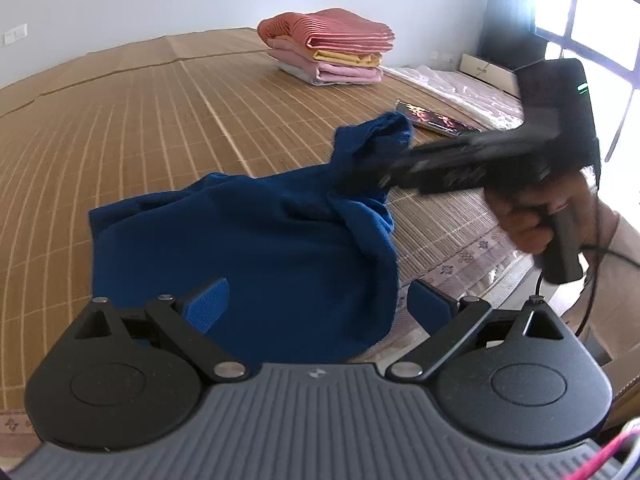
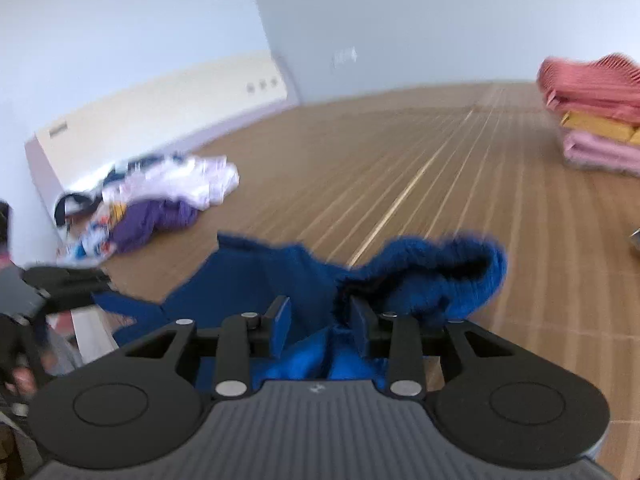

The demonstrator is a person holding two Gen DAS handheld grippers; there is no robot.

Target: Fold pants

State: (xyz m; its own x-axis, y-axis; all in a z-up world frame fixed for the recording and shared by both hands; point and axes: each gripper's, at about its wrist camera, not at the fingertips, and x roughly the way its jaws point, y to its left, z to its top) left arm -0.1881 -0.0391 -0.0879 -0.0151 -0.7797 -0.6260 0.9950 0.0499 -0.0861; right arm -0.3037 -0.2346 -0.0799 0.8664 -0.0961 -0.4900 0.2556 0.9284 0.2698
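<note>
Crumpled blue pants lie on a bamboo mat. My left gripper hovers open just over their near edge, with nothing between its blue pads. My right gripper, held by a hand, comes in from the right and pinches a raised bunch of the cloth. In the right wrist view, the right gripper has blue pants gathered between its fingers, and a ribbed cuff flops to the right. The left gripper shows as a dark blur at the left edge.
A stack of folded pink, red and yellow blankets sits at the far side of the mat. A loose pile of clothes lies by the wall. A flat dark book rests near the mat's right edge, which is close by.
</note>
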